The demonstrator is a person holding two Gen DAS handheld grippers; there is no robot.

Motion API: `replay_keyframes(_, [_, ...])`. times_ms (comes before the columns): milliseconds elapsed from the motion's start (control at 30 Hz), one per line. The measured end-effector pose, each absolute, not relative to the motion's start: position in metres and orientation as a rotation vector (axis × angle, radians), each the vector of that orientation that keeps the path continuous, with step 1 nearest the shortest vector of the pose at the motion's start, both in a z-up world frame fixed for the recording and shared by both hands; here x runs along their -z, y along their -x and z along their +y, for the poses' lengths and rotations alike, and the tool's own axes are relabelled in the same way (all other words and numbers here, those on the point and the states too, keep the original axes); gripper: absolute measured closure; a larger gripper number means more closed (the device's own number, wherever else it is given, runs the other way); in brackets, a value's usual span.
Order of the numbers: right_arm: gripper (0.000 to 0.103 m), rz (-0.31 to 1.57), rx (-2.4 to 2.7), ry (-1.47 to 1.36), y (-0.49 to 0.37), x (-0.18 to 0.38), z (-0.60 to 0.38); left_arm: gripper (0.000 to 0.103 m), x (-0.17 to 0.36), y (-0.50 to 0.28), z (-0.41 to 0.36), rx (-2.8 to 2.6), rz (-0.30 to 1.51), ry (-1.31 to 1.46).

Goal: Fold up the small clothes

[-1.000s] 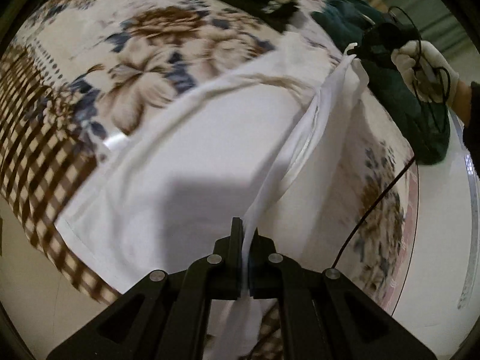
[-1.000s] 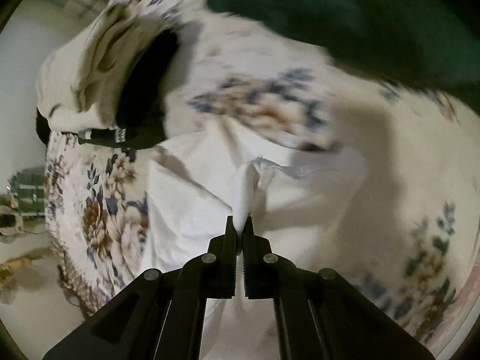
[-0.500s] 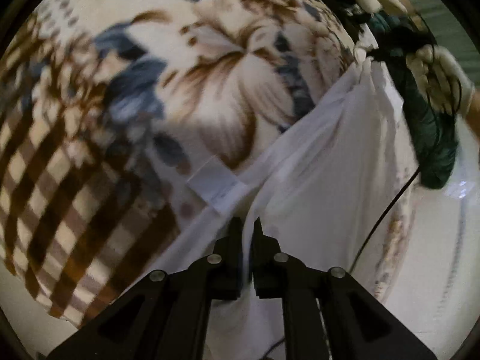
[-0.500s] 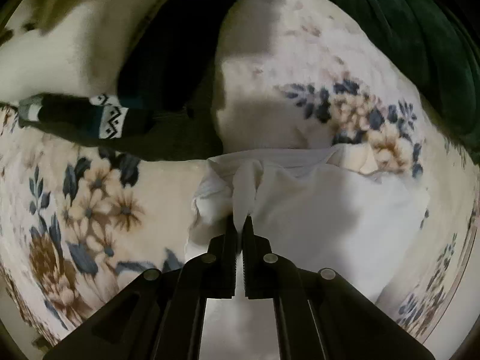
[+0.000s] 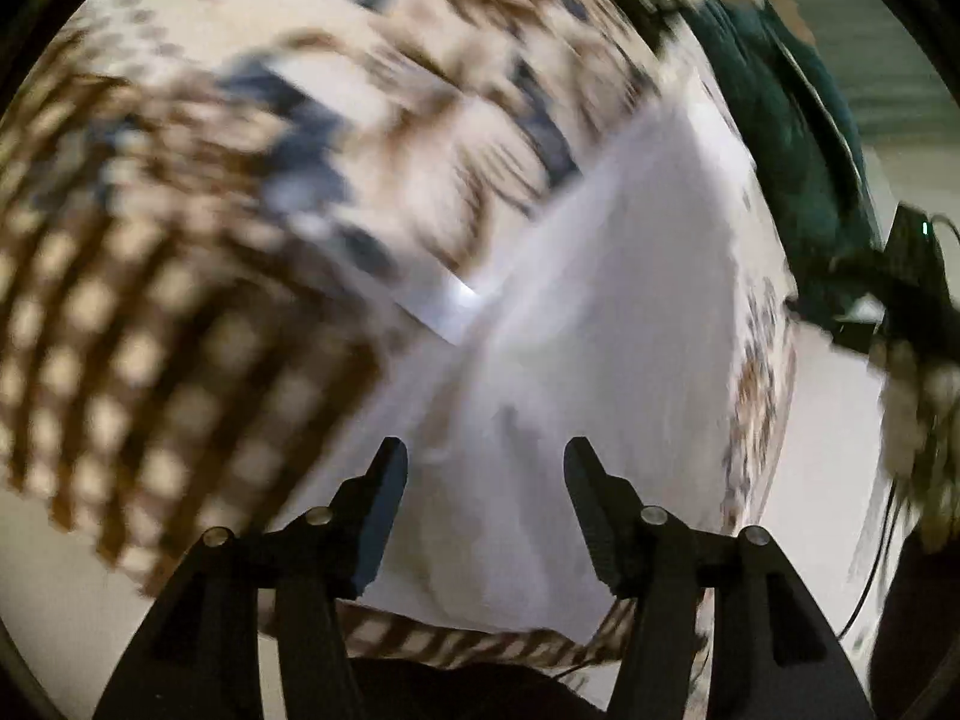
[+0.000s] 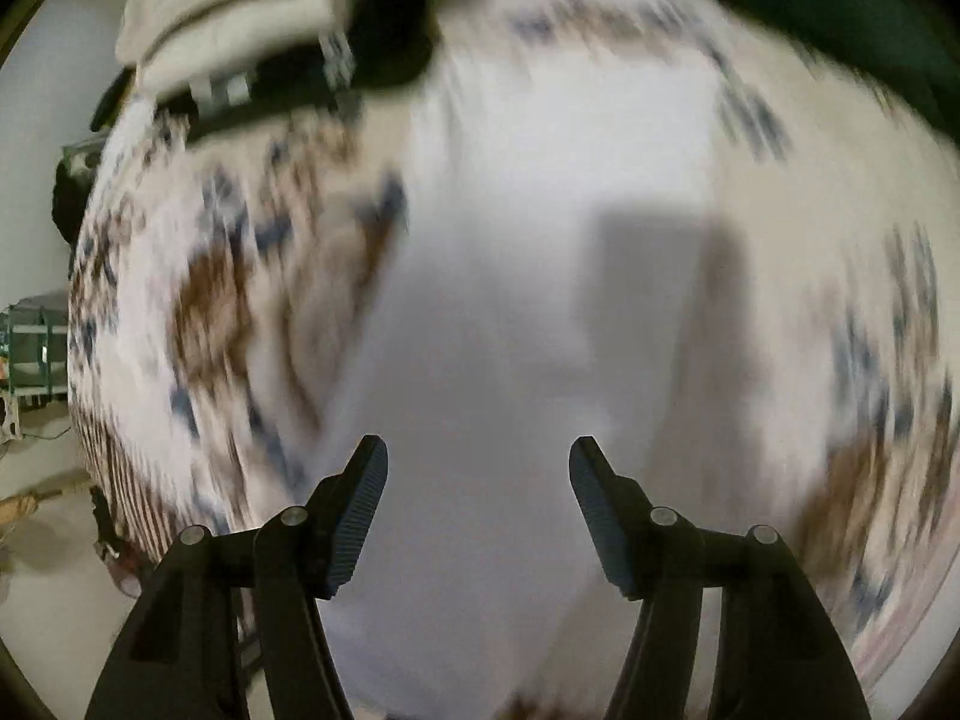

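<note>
White cloth [image 5: 606, 324] lies flat on my floral blanket [image 5: 180, 192]; left claw [image 5: 486, 474] and right claw [image 6: 478, 468] have just been opening, nothing gripped; no writing legible.

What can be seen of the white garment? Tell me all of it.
The white garment is thin, plain, soft-looking fabric lying folded and mostly flat on the floral blanket, with a crease running up its middle. Blur hides seams and finer detail. A dark shadow falls across it in the right wrist view. Both the left tool and the right tool stand open above it, having just been opening; neither grips it.
</note>
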State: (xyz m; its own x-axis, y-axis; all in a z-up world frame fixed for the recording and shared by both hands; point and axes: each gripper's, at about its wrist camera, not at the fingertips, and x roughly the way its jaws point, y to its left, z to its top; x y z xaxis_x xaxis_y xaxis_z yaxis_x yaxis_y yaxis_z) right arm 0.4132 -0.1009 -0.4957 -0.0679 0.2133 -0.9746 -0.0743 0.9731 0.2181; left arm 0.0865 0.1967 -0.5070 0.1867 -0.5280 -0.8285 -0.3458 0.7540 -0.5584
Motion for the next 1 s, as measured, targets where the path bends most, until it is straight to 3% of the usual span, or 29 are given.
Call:
replay_keyframes(167, [0.038,1.737,-0.213,-0.198,-0.278,0.54,-0.137,0.054,0.53,-0.089,0.168,0.238,1.464,0.773])
replay_keyframes(233, [0.038,1.796,-0.196,-0.296,-0.231,0.566,-0.152,0.073,0.52,-0.081,0.161,0.285,1.448,0.738])
replay_keyframes(267, [0.038,1.812,-0.188,-0.327,-0.214,0.574,-0.159,0.093,0.515,-0.076,0.159,0.294,1.449,0.708])
replay_keyframes(300, [0.038,1.819,-0.183,-0.359,-0.2,0.583,-0.163,0.097,0.51,-0.07,0.159,0.294,1.453,0.683])
replay_keyframes(500, [0.038,1.805,-0.184,-0.472,-0.134,0.594,-0.183,0.097,0.491,-0.041,0.2,0.147,1.44,0.62])
replay_keyframes(633, [0.038,1.775,-0.206,-0.47,-0.108,0.585,-0.188,0.089,0.491,-0.039,0.217,0.117,1.42,0.661])
replay_keyframes(667, [0.038,1.774,-0.21,-0.484,-0.102,0.586,-0.188,0.075,0.495,-0.041,0.216,0.136,1.41,0.69])
replay_keyframes(700, [0.038,1.776,-0.216,-0.503,-0.096,0.587,-0.186,0.055,0.501,-0.044,0.214,0.146,1.412,0.707])
replay_keyframes(767, [0.038,1.779,-0.219,-0.526,-0.091,0.588,-0.18,0.047,0.515,-0.053,0.205,0.157,1.432,0.693])
replay_keyframes(800, [0.038,1.783,-0.218,-0.538,-0.087,0.591,-0.175,0.053,0.523,-0.058,0.2,0.136,1.451,0.643])
replay_keyframes(833, [0.038,1.789,-0.22,-0.552,-0.084,0.596,-0.169,0.067,0.528,-0.06,0.196,0.101,1.455,0.598])
replay_keyframes(867, [0.038,1.795,-0.214,-0.56,-0.086,0.598,-0.164,0.101,0.528,-0.065,0.188,0.093,1.45,0.588])
replay_keyframes(933, [0.039,1.808,-0.193,-0.583,-0.092,0.608,-0.155,0.102,0.524,-0.064,0.187,0.092,1.44,0.548])
replay_keyframes(1000, [0.072,1.797,-0.158,-0.609,-0.086,0.611,-0.149,0.102,0.512,-0.062,0.185,0.095,1.42,0.511])
